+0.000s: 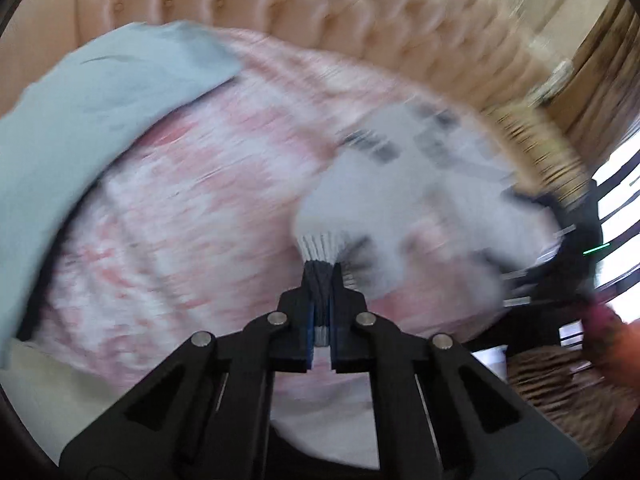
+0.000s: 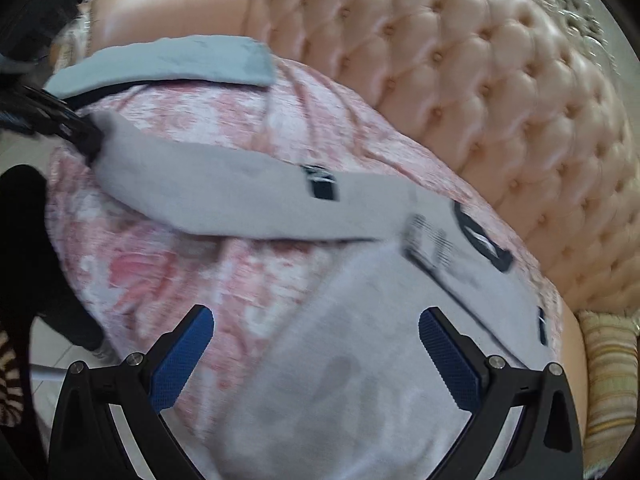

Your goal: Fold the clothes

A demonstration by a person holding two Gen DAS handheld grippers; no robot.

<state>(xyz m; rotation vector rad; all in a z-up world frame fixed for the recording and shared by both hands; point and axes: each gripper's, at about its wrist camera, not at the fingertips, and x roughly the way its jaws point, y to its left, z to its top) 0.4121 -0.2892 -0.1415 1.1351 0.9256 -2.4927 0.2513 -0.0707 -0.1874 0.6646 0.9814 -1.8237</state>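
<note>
1. Left tongs (image 1: 320,304) are clamping together on a ribbed cuff of the grey garment (image 1: 400,184), with bunched fabric sandwiched between the blue pads.
2. Right tongs (image 2: 316,356) are standing wide apart over the garment's body, with blue textured pads (image 2: 448,356) flanking the cloth without pressing on it.
3. Grey garment (image 2: 320,340) is lying spread across the pink-and-white cover (image 2: 168,256) on the sofa; one long sleeve is stretching up and to the left to the left tongs (image 2: 80,132) in the right wrist view.
4. Garment material is appearing soft and knitted, pale grey with dark printed markings (image 2: 480,236) and a ribbed cuff; the left wrist view is heavily blurred.
5. Cover is showing a mottled pink-and-white pattern with shallow creases.
6. Light blue cloth (image 2: 168,64) is lying flat at the far edge of the cover, apart from the grey garment.
7. Sofa backrest (image 2: 460,80) is curving behind the work area, peach-toned, glossy and button-tufted in a diamond pattern.
8. Striped cushion (image 2: 608,364) is sitting at the right end of the sofa.
</note>
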